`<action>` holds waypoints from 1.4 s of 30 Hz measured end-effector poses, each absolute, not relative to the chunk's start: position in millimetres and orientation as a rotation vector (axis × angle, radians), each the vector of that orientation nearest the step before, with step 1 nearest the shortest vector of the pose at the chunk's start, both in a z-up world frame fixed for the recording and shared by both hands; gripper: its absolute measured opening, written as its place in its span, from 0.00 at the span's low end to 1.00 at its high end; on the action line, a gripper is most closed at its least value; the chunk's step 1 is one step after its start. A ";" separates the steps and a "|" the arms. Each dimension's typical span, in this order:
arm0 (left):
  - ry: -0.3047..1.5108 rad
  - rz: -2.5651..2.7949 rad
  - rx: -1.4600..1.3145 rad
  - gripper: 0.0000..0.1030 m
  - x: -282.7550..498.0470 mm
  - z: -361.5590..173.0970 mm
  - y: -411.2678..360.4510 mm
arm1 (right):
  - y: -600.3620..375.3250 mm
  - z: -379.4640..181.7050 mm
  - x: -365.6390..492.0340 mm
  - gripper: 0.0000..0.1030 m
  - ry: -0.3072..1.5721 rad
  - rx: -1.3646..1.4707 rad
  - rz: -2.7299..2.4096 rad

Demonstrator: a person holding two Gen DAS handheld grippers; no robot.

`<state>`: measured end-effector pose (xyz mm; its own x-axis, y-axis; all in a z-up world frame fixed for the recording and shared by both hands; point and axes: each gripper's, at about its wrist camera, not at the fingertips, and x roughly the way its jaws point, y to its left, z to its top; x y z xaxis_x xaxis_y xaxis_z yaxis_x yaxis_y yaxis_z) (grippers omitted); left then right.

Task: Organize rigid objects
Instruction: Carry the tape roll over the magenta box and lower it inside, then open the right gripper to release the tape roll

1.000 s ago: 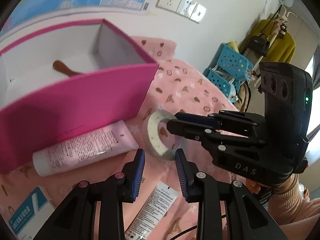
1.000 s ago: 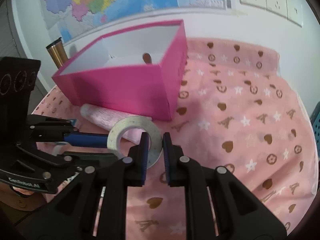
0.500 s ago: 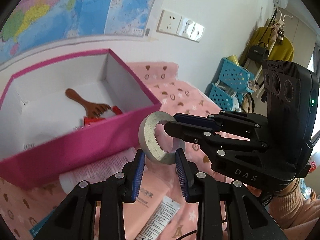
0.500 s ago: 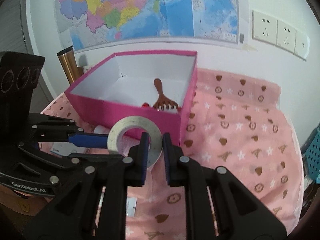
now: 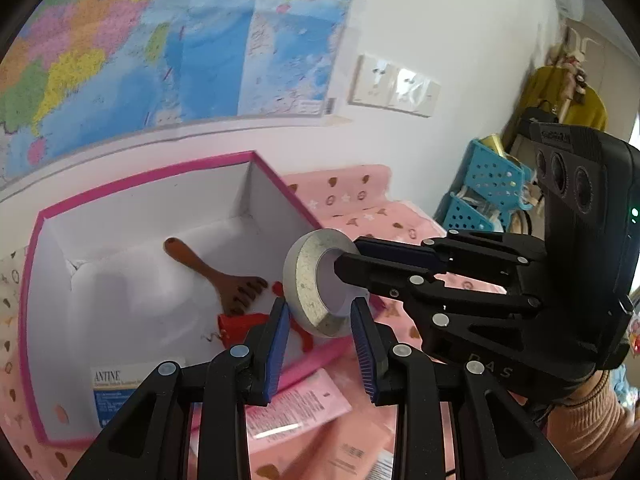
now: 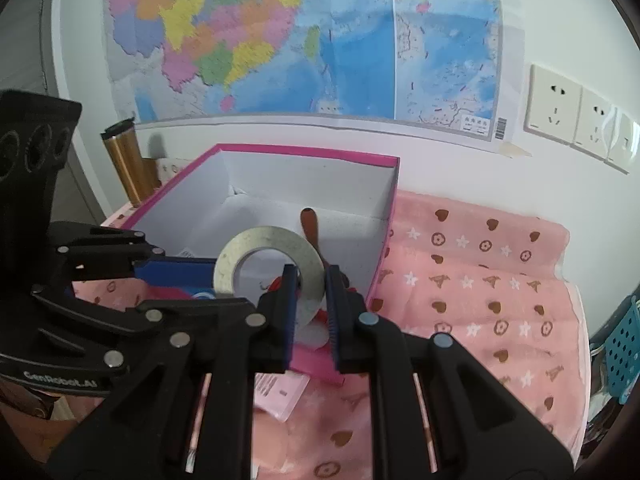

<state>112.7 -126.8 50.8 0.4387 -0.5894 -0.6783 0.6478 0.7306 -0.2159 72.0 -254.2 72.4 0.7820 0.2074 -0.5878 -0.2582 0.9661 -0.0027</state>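
Pink cloth point(image 6: 480, 280) printed with hearts and stars covers the table, its near part cut off by the grippers. On it sits the pink box point(image 6: 384, 240), open, white inside. A wooden comb point(image 5: 216, 276) lies there, beside a red thing too hidden to name. The right gripper point(image 6: 311, 280) pinches the tape roll point(image 6: 269, 264) above the box's near right corner. The left gripper point(image 5: 320, 320) has its fingers spread, just beside the roll.

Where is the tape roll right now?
The tape roll is held up by the right gripper, over the near right corner of the pink box, above the wooden comb.
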 end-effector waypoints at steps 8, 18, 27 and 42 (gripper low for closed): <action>0.910 -0.742 0.058 0.29 145.3 30.4 -130.6 | -253.1 51.8 108.7 0.15 0.735 -0.097 0.227; 0.958 -0.710 0.041 0.31 159.0 16.7 -125.4 | -246.0 47.2 112.8 0.26 0.771 -0.156 0.132; 0.876 -0.661 0.037 0.34 139.9 29.4 -97.3 | -258.5 62.8 81.7 0.36 0.690 -0.052 0.202; 0.758 -0.663 -0.006 0.45 50.0 39.5 -27.7 | -272.3 23.1 8.6 0.46 0.701 0.157 0.376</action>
<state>50.0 -27.7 39.5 0.5346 -0.5584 -0.6343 0.5543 0.7983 -0.2355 8.6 -272.3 23.1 0.7003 0.3881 -0.5992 -0.2841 0.9215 0.2649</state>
